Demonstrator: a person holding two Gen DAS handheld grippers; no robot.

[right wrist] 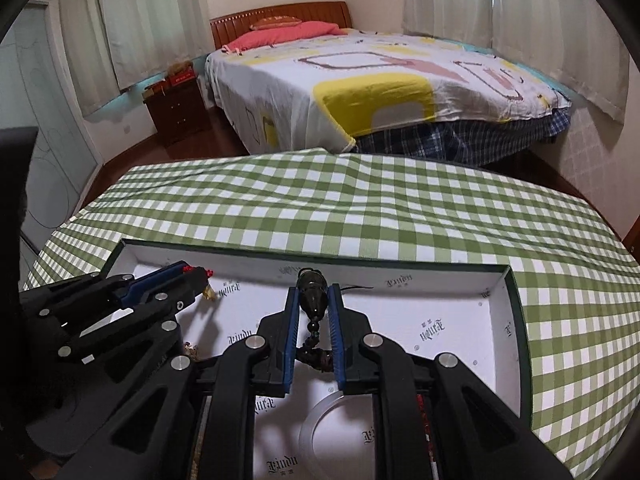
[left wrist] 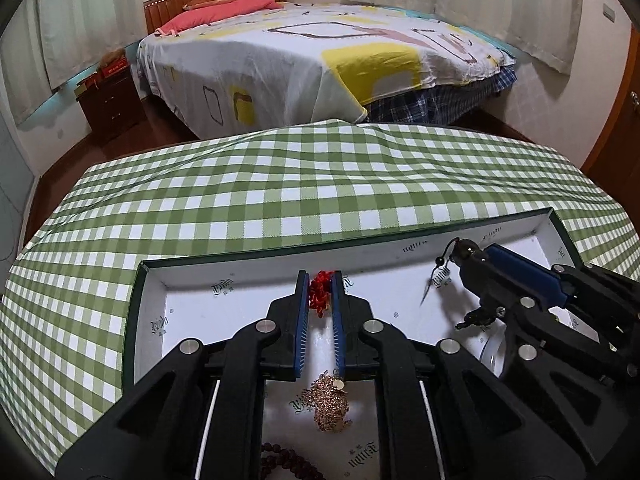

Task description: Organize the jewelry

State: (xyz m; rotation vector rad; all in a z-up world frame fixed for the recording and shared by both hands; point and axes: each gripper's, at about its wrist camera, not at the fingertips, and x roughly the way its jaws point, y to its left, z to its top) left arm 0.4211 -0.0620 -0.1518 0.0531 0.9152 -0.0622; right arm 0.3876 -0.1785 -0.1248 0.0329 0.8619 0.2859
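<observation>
A shallow white-lined box (left wrist: 256, 270) (right wrist: 496, 280) lies on the green checked tablecloth. My left gripper (left wrist: 320, 280) is shut on a red bead piece (left wrist: 319, 294) and holds it over the box's left part; it also shows in the right wrist view (right wrist: 196, 274). My right gripper (right wrist: 314, 292) is shut on a dark bead pendant (right wrist: 313, 300) over the box's middle; it also shows in the left wrist view (left wrist: 474, 258). A gold chain heap (left wrist: 330, 402), a brown bead string (left wrist: 286, 462) and a clear bangle (right wrist: 320, 428) lie in the box.
The tablecloth (left wrist: 280, 184) covers the table around the box. Beyond the table stand a bed (left wrist: 304, 52) with a patterned sheet and a dark wooden nightstand (left wrist: 108, 100). Curtains hang along the walls.
</observation>
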